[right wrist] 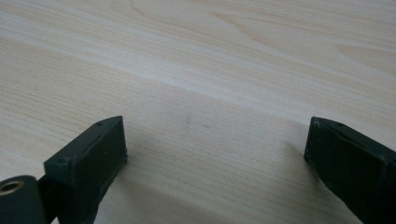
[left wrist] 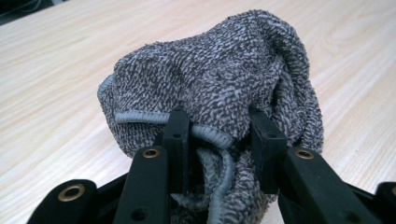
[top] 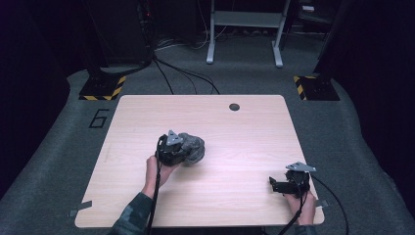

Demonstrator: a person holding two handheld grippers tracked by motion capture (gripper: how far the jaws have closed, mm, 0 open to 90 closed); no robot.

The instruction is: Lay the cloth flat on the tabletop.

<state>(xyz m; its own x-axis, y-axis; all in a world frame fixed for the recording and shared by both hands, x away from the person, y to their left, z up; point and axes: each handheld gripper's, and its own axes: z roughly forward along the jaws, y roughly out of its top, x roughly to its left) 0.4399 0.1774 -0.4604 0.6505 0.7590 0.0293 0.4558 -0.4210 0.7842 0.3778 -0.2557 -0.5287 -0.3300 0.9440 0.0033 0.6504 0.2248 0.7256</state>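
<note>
Here the left tongs (left wrist: 219,140) are clamped on a bunched grey towel (left wrist: 219,79), which bulges ahead of their jaws and rests on the wooden table (top: 244,142). The right tongs (right wrist: 215,154) sit well apart from it, jaws wide, with bare wood between them. The grip seems to catch only a fold near the hem, so lifting could let the cloth slip free or drag unevenly.

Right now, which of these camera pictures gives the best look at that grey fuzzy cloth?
The left gripper view: the grey cloth is close up, bunched, its looped weave and corded hem plain, with the left gripper pinching it. The high view shows it as a small grey lump on the table. The right gripper view looks at bare wood.
</note>
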